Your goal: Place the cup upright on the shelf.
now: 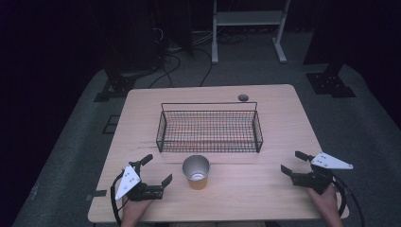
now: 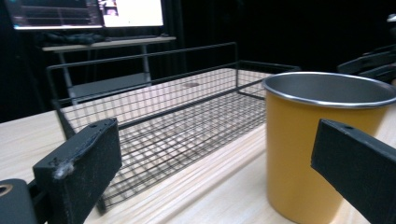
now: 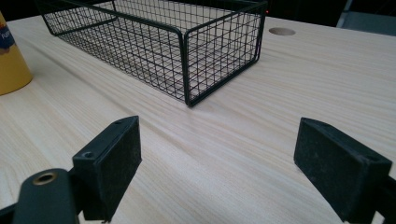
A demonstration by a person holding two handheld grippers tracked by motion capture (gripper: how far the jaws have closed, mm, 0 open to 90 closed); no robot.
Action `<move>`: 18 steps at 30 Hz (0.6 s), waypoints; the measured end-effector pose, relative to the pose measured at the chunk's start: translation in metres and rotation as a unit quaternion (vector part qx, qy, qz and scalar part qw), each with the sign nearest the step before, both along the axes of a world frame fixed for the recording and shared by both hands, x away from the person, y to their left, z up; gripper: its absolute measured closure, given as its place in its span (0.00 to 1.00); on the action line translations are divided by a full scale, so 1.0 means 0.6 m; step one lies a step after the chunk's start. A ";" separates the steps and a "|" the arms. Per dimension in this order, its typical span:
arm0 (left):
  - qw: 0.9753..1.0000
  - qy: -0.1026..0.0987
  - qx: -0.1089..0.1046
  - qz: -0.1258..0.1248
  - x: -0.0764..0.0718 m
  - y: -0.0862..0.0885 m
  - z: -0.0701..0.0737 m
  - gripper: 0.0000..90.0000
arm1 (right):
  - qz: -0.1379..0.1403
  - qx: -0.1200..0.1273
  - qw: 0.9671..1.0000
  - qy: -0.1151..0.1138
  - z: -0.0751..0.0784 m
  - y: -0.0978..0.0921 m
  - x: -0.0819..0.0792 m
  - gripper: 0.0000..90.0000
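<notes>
A yellow cup [image 1: 196, 172] with a metal rim and inside stands upright on the wooden table [image 1: 246, 189], just in front of an empty black wire basket [image 1: 209, 128]. My left gripper [image 1: 157, 168] rests open at the front left, a short way left of the cup. In the left gripper view the cup [image 2: 322, 140] stands close ahead, to the right of the gap between the jaws, with the basket [image 2: 177, 116] behind it. My right gripper [image 1: 294, 163] sits open at the front right, empty. In the right gripper view the basket [image 3: 173, 46] is ahead and the cup [image 3: 11, 60] is at the left edge.
A round hole [image 1: 243, 98] is cut in the table near its far edge, behind the basket. Beyond the table are a white frame's legs [image 1: 246, 33], black stands and cables on a grey floor. A lit screen [image 2: 84, 11] glows in the left gripper view.
</notes>
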State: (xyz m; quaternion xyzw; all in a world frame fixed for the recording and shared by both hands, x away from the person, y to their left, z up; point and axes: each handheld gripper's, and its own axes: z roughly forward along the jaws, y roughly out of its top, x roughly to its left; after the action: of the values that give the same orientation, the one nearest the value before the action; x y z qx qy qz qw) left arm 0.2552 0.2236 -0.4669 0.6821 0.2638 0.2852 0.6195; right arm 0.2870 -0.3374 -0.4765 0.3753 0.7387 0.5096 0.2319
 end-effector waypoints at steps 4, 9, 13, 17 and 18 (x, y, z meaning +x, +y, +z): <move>1.000 -0.001 0.004 -0.022 -0.002 -0.006 0.001 0.01 | 0.000 0.000 1.000 0.000 0.000 0.000 0.000 0.15; 0.999 0.002 0.003 -0.036 -0.003 -0.012 0.001 0.01 | -0.001 0.000 1.000 0.000 0.000 0.000 0.000 0.15; 0.999 0.004 0.007 -0.048 -0.003 -0.019 0.000 0.01 | -0.001 0.000 1.000 0.000 0.000 0.000 0.000 0.15; 0.998 0.010 0.009 -0.060 -0.004 -0.027 -0.001 0.01 | -0.002 0.002 1.000 0.001 0.000 -0.001 0.000 0.15; 0.998 0.011 0.011 -0.064 -0.004 -0.030 -0.001 0.01 | -0.002 0.003 1.000 0.001 0.000 -0.001 0.000 0.15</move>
State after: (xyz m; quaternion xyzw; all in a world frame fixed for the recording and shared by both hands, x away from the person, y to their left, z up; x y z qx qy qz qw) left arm 0.2527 0.2054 -0.4677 0.7070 0.2234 0.2406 0.6263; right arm 0.2870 -0.3381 -0.4764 0.3784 0.7365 0.5108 0.2311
